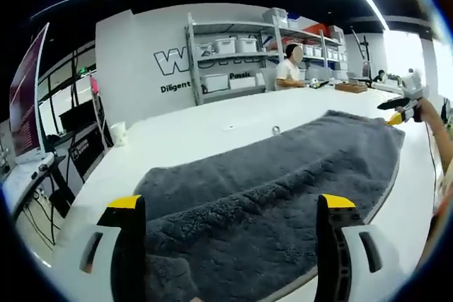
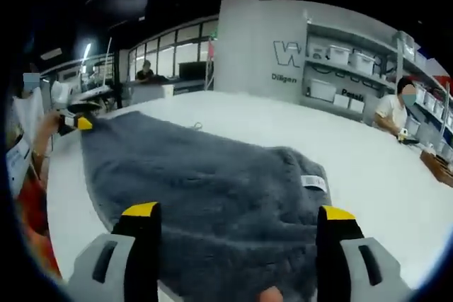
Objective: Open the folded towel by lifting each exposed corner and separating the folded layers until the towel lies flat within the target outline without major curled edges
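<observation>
A dark grey fluffy towel [image 1: 283, 175] lies stretched along the white table [image 1: 205, 132], with a raised ridge of a layer running lengthwise. My left gripper [image 1: 231, 206] stands open over the towel's near end, one jaw on each side of it. At the towel's far corner the right gripper [image 1: 400, 107] shows small, with a yellow tip. In the right gripper view the same towel [image 2: 198, 182] shows a white label [image 2: 313, 182] near its right edge. My right gripper [image 2: 239, 213] is open above that end. The left gripper [image 2: 76, 122] sits at the far left corner.
Metal shelves [image 1: 241, 54] with white bins line the back wall, and a person [image 1: 289, 68] sits there. A small cup [image 1: 118, 132] stands at the table's left edge and a small ring-like item [image 1: 276, 130] beyond the towel. A person's arm [image 1: 440, 143] runs along the right.
</observation>
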A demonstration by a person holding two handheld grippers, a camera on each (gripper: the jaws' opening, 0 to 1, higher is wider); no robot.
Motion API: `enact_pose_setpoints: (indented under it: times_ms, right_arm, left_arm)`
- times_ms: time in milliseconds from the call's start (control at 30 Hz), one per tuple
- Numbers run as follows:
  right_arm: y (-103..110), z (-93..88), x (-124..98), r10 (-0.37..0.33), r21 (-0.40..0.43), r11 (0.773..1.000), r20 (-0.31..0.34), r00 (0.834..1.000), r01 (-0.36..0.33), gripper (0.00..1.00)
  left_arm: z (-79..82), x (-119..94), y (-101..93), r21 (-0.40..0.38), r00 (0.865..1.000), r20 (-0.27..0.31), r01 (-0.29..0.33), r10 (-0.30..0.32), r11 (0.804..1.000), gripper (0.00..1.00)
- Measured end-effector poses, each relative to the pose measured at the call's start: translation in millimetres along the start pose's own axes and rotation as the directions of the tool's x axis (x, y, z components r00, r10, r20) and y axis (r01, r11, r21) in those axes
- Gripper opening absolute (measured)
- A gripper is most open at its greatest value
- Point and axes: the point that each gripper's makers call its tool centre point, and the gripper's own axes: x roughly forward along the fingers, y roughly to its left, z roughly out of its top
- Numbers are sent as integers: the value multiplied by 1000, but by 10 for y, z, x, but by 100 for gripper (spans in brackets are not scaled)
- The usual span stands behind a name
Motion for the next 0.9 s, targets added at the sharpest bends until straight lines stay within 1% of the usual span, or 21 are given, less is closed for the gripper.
enact_pose_setpoints:
  times_ms: [67, 167, 200, 267, 333, 433, 467, 567, 667, 733, 767, 800, 900]
  right_arm:
    - [78, -37, -71, 14, -12, 1000, -13, 1000, -14, 85]
    - [193, -106, -143, 32, -49, 998, -38, 999, -34, 79]
    - [244, -143, -168, 47, -52, 997, -54, 997, -49, 75]
    - [327, -200, -202, 71, -48, 996, -76, 995, -74, 72]
    - [363, -271, -232, 68, -45, 996, -106, 992, -73, 71]
    - [345, -362, -256, 48, -57, 997, -143, 989, -57, 67]
    - [339, -423, -264, 43, -60, 997, -168, 985, -54, 66]
    - [313, -538, -266, 28, -60, 997, -210, 977, -41, 66]
    - [298, -647, -255, 20, -72, 997, -244, 970, -39, 61]
    - [300, -682, -244, 28, -72, 996, -250, 968, -47, 59]
    - [311, -693, -235, 39, -60, 997, -249, 968, -55, 57]
    - [332, -687, -221, 57, -21, 998, -240, 969, -63, 55]
    - [317, -698, -206, 64, 3, 998, -237, 969, -66, 52]
  left_arm:
    - [-13, 16, -20, -8, 1000, -1, 9, -9, 1000, 100]
    - [-53, 42, -31, -10, 1000, -17, 14, -14, 1000, 100]
    - [-66, 50, -32, -11, 1000, -22, 15, -15, 1000, 100]
    - [-91, 61, -37, -18, 999, -31, 19, -19, 1000, 100]
    - [-110, 69, -55, -27, 999, -36, 29, -30, 999, 99]
    - [-129, 79, -84, -43, 998, -39, 44, -46, 998, 98]
    - [-132, 83, -90, -46, 998, -38, 48, -50, 998, 98]
    - [-145, 89, -105, -53, 997, -39, 59, -61, 997, 97]
    - [-156, 87, -112, -57, 997, -38, 69, -71, 996, 95]
    - [-160, 87, -108, -59, 997, -39, 69, -71, 996, 95]
    - [-162, 87, -106, -59, 997, -39, 68, -71, 996, 95]
    - [-164, 87, -100, -59, 997, -40, 67, -69, 996, 95]
    - [-167, 87, -84, -59, 997, -41, 61, -64, 996, 94]
